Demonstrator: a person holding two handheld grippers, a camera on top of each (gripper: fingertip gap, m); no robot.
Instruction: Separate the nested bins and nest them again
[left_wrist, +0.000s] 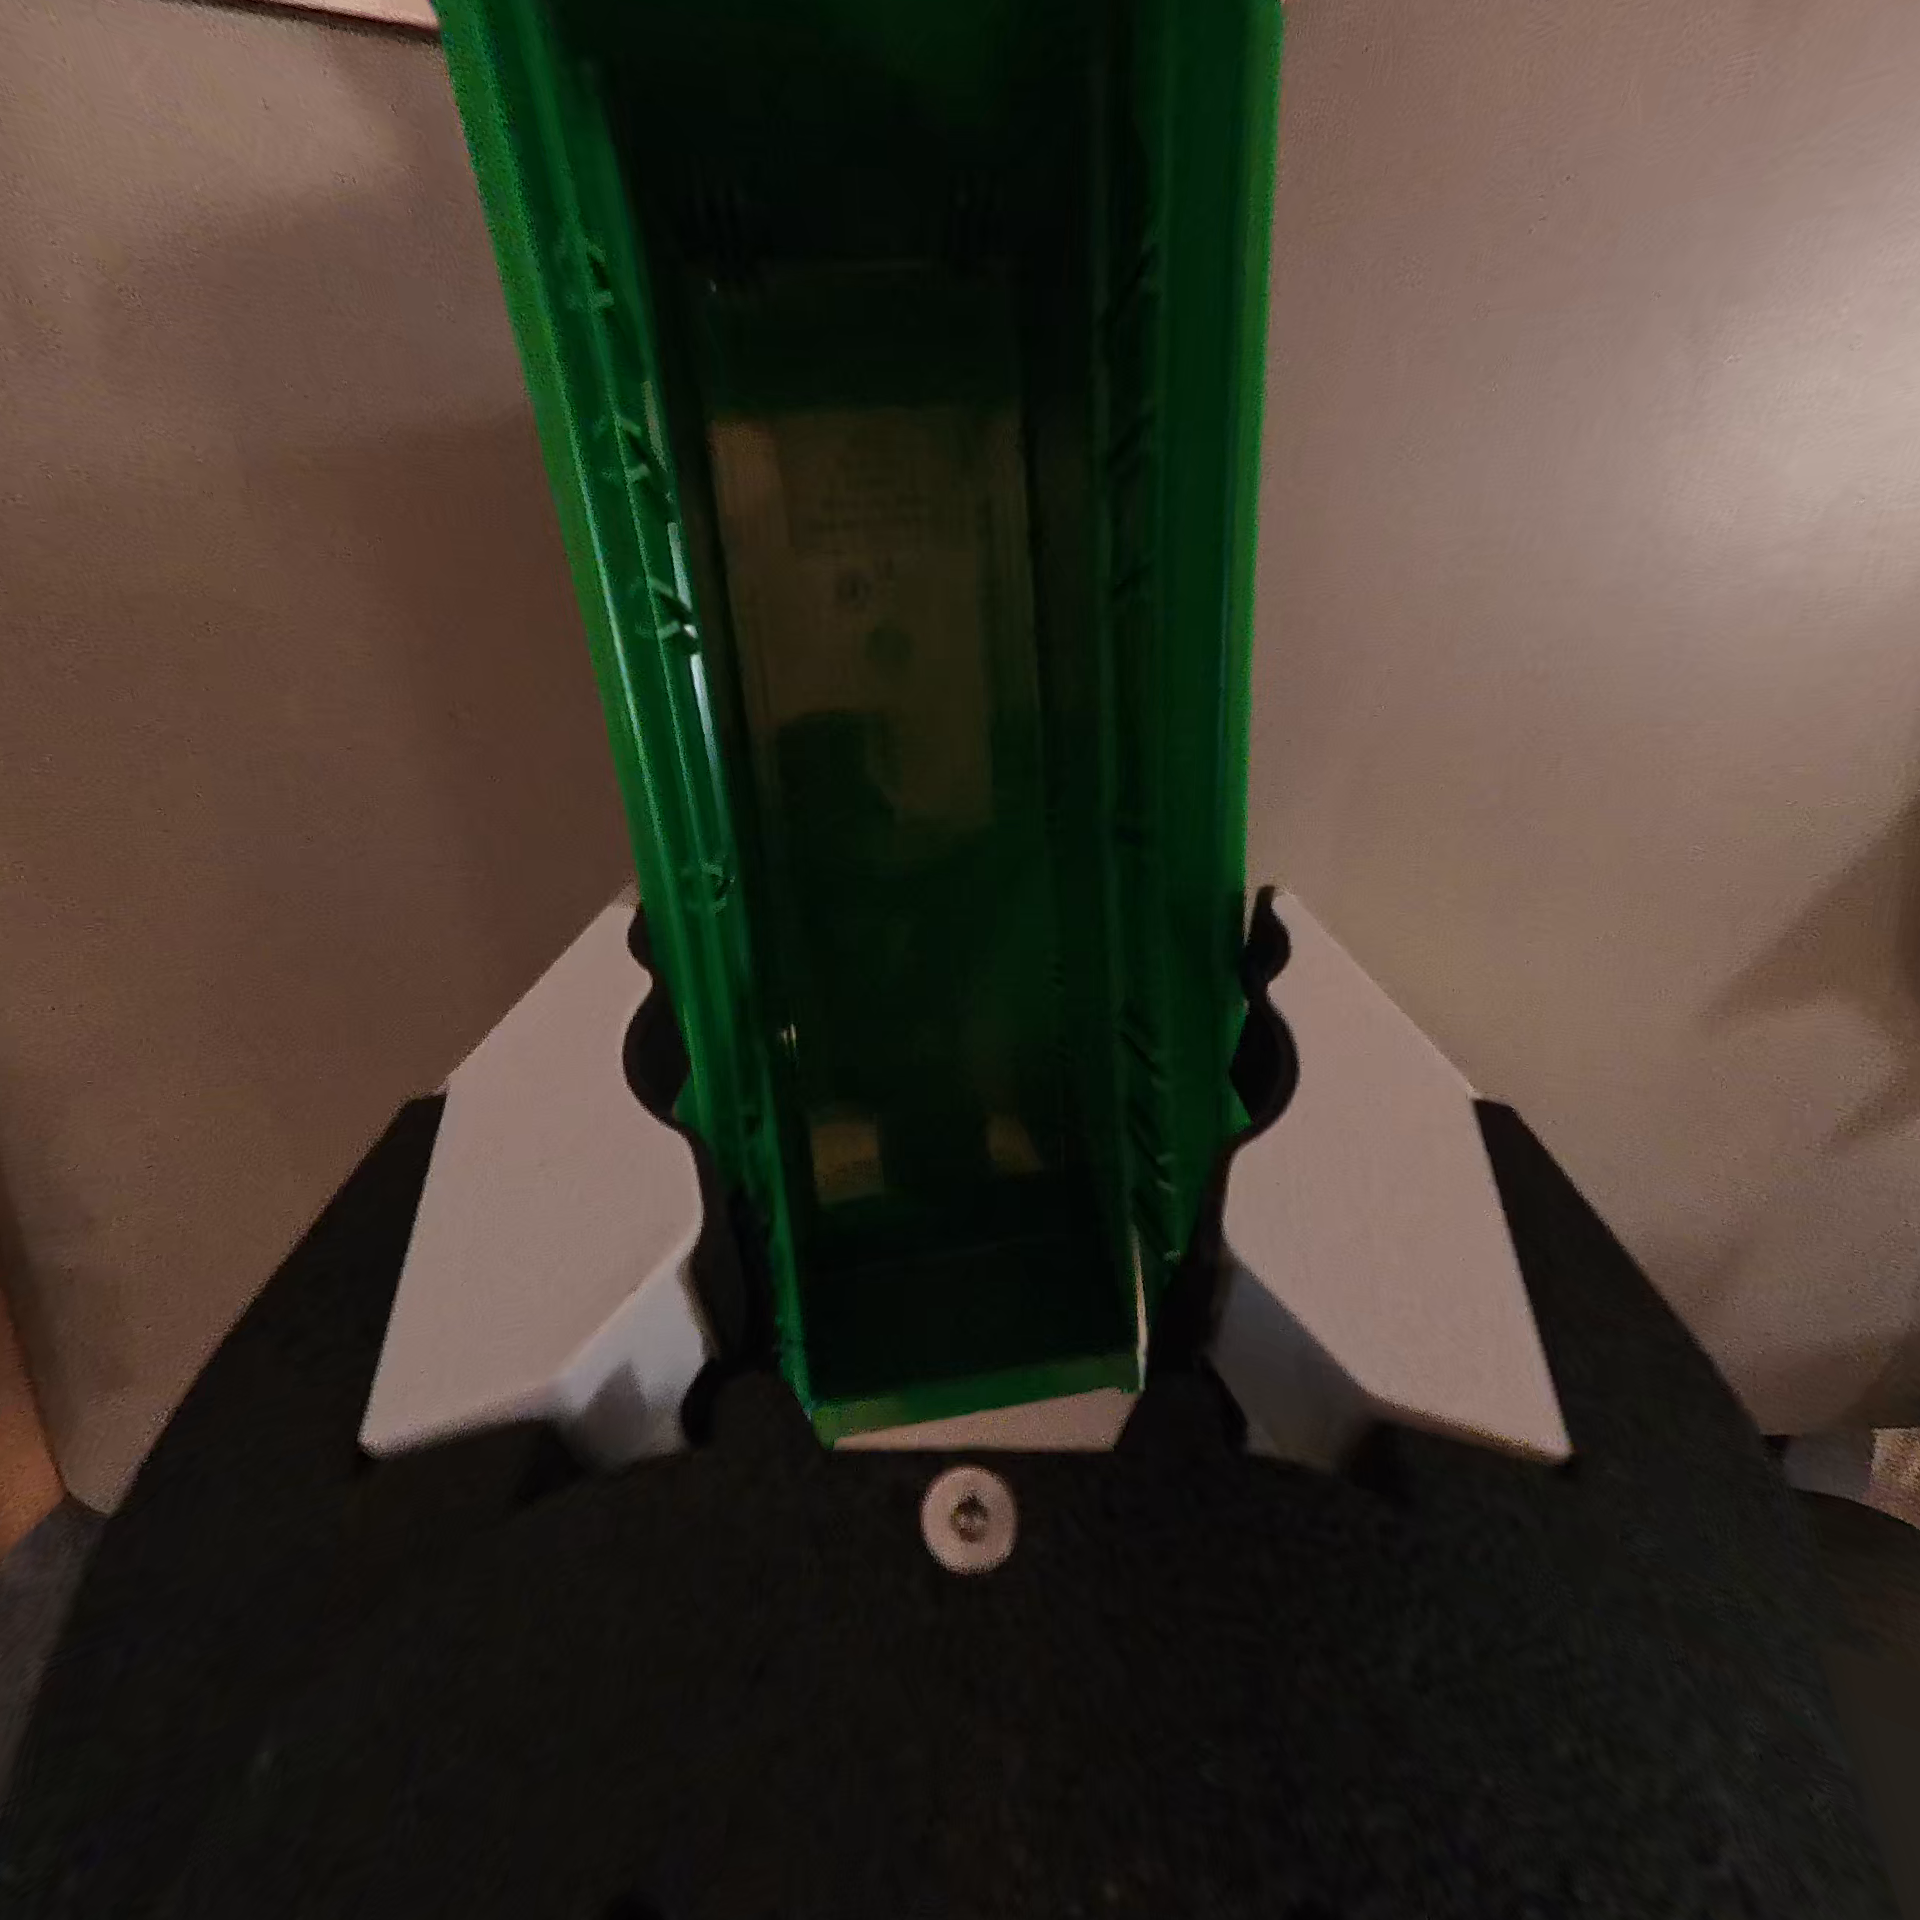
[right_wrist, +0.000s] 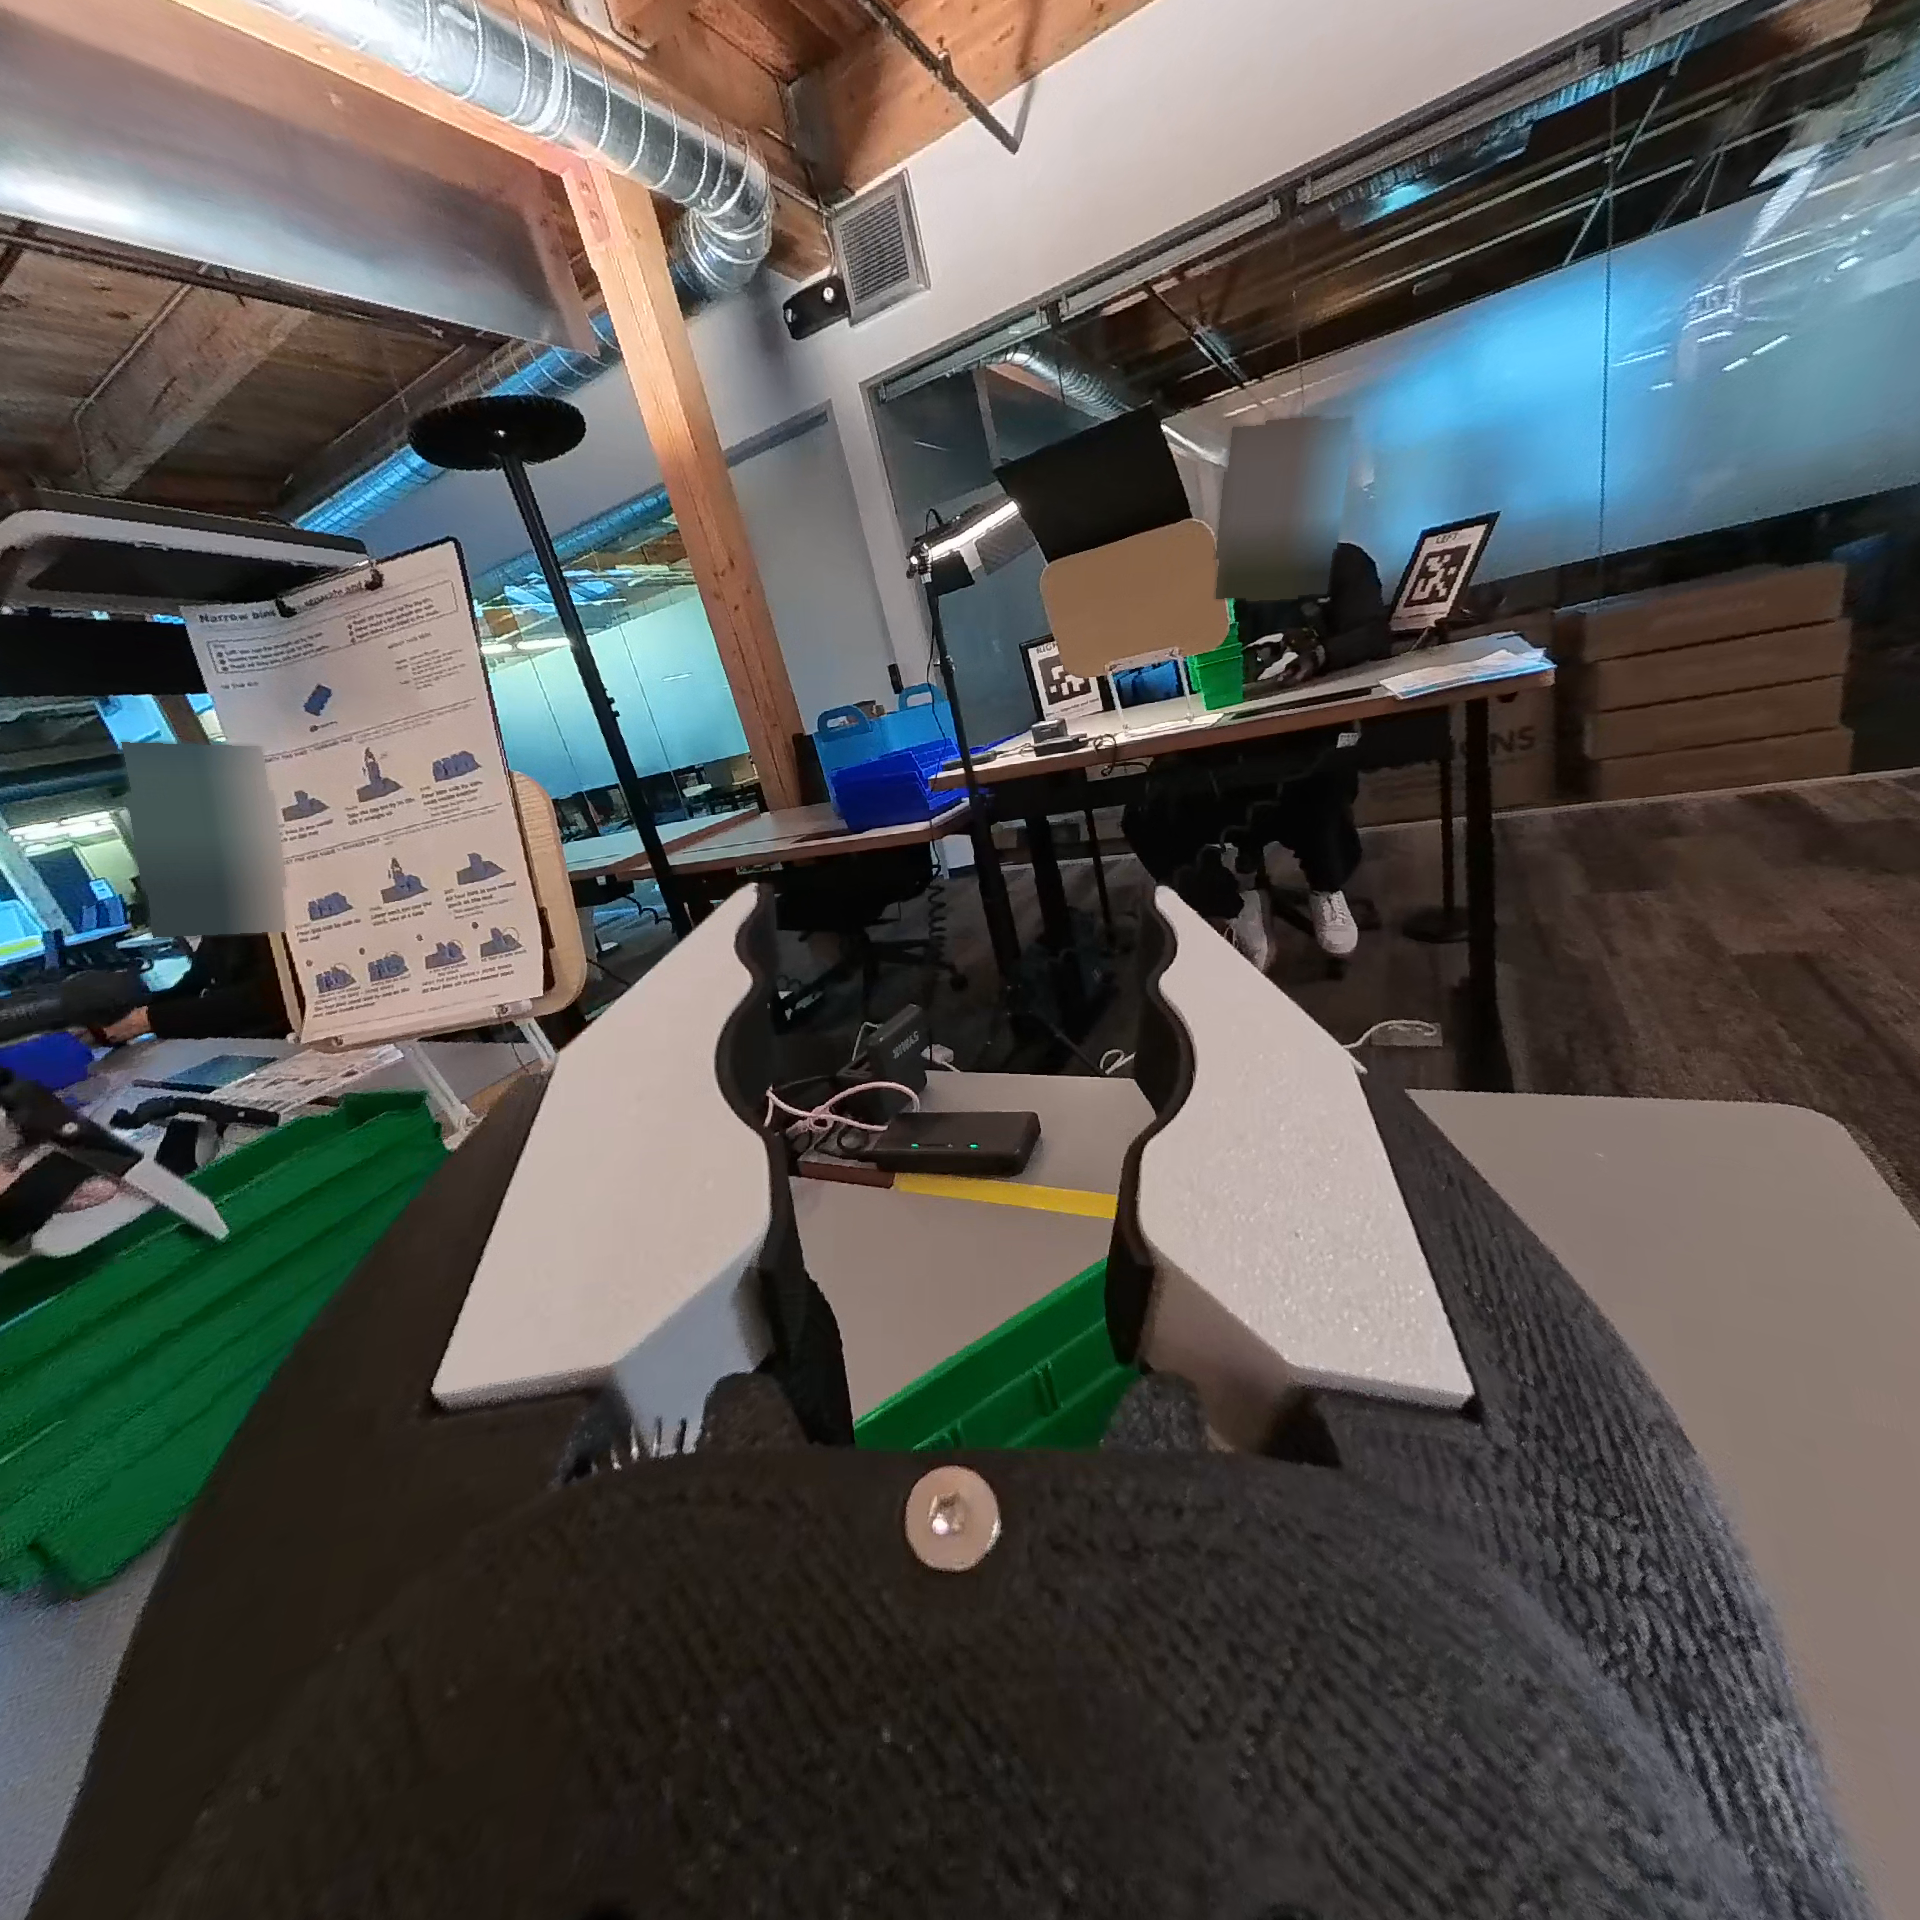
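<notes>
The left gripper (left_wrist: 951, 1049) is pinching a narrow green bin (left_wrist: 883, 520). The bin sticks straight out in front of it, and its two long sides sit tight between the wavy black pads (left_wrist: 1262, 1023). You can look down into the dark inside of the bin, and behind it there is only something plain and tan, too blurry to name. The right gripper (right_wrist: 951, 1049) is spread wide and holds nothing. Through the gap between its grey fingers (right_wrist: 623, 1195) you can see the grey table (right_wrist: 1662, 1247). A corner of another green bin (right_wrist: 997, 1371) lies on the table just under this gripper, and more green bins (right_wrist: 208, 1299) sit to the left of it. The other gripper's tip (right_wrist: 156, 1184) shows above those bins. Past the corner bin there is a strip of yellow tape (right_wrist: 1008, 1195) and a small black box with green lights (right_wrist: 956, 1138) near the far edge of the table. A sheet with pictures of bins (right_wrist: 374, 790) stands behind the green bins. I think this is the pulling-apart step or the start of putting the bins back together, but I cannot tell which. Next, the held bin most likely needs to be lined up over another bin, open side up, and slid in straight. The empty gripper could hold the lower bin so it does not slide.
</notes>
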